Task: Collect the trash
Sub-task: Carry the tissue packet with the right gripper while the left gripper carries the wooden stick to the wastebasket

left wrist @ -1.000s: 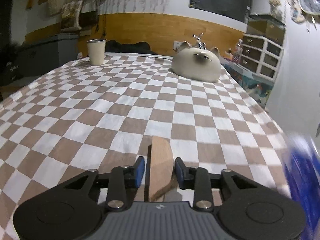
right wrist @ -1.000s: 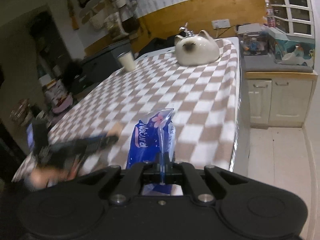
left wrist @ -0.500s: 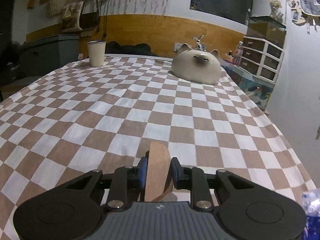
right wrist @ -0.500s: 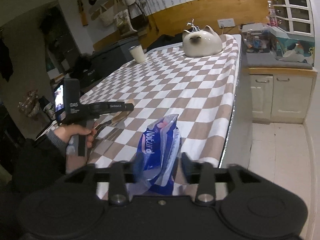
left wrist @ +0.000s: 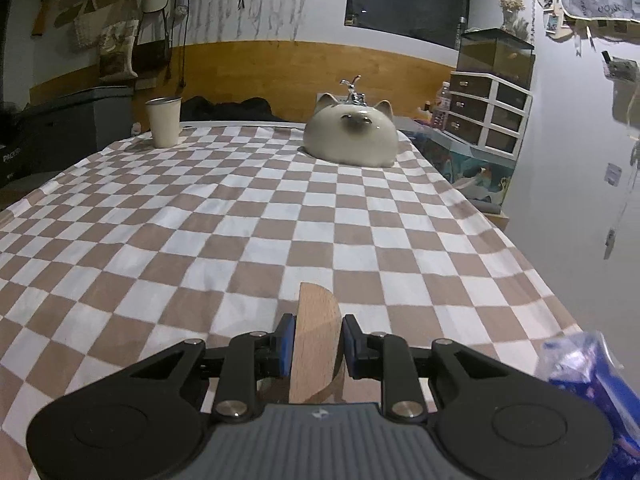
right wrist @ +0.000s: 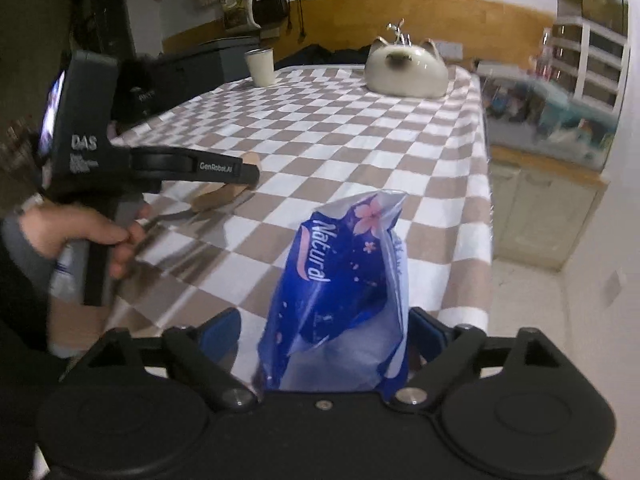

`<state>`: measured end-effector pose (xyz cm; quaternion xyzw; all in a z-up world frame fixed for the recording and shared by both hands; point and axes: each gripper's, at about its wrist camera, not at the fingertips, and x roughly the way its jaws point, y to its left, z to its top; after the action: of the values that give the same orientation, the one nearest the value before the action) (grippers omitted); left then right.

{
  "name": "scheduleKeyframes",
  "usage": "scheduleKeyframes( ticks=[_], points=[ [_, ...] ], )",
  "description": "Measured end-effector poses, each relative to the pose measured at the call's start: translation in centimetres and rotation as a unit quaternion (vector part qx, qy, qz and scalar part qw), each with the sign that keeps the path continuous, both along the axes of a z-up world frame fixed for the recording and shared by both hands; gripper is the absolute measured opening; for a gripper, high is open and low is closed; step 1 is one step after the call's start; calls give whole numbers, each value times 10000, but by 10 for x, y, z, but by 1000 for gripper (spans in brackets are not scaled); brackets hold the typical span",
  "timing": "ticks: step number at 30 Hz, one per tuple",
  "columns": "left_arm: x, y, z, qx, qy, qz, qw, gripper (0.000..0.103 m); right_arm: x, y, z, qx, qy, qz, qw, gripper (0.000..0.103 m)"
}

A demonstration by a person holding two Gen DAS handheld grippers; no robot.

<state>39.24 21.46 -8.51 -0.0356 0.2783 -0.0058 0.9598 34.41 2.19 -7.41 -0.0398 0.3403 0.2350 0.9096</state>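
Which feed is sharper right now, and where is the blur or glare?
Left wrist view: sharp and dim, wooden piece crisp between the left gripper fingers, lines bowed by fisheye. Right wrist view: softer, cabinet side smeared, blue bag readable, no strong glare.

This is a lived-in room of a home. A table draped in a brown-and-white checked cloth [left wrist: 256, 216] carries a cream ceramic cat-shaped dish [left wrist: 351, 136] and a cream metal-rimmed cup [left wrist: 163, 122]. Behind it run honey-coloured wood wall panelling [left wrist: 256, 68], hanging fabric bags [left wrist: 116, 46], a white plastic drawer unit [left wrist: 486, 114] and a glass tank [left wrist: 496, 54].
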Motion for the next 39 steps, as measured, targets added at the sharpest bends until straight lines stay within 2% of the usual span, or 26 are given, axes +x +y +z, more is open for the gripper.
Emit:
scheduleKeyframes(
  ticks=[4,7,16,23,32,39],
  points=[
    [-16,-4,1,8,-43,15,10000,26,-6,-2,-2,-144,-222,-200,9994,54],
    [-31,-6,0,40,-36,14,10000,26,-9,-13,3,46,-210,-266,9994,42],
    [-88,-16,5,116,-28,3,9999,26,-34,-38,16,250,-453,-244,9984,35],
    [-133,-33,25,132,-221,-14,9997,26,-62,-58,28,342,-688,-299,9966,32],
    [-187,-70,45,164,-435,-73,9989,26,-93,-91,39,492,-914,-450,9936,30],
    [-215,-106,54,180,-575,-231,9979,26,-119,-127,42,532,-992,-635,9916,29]
  ],
)
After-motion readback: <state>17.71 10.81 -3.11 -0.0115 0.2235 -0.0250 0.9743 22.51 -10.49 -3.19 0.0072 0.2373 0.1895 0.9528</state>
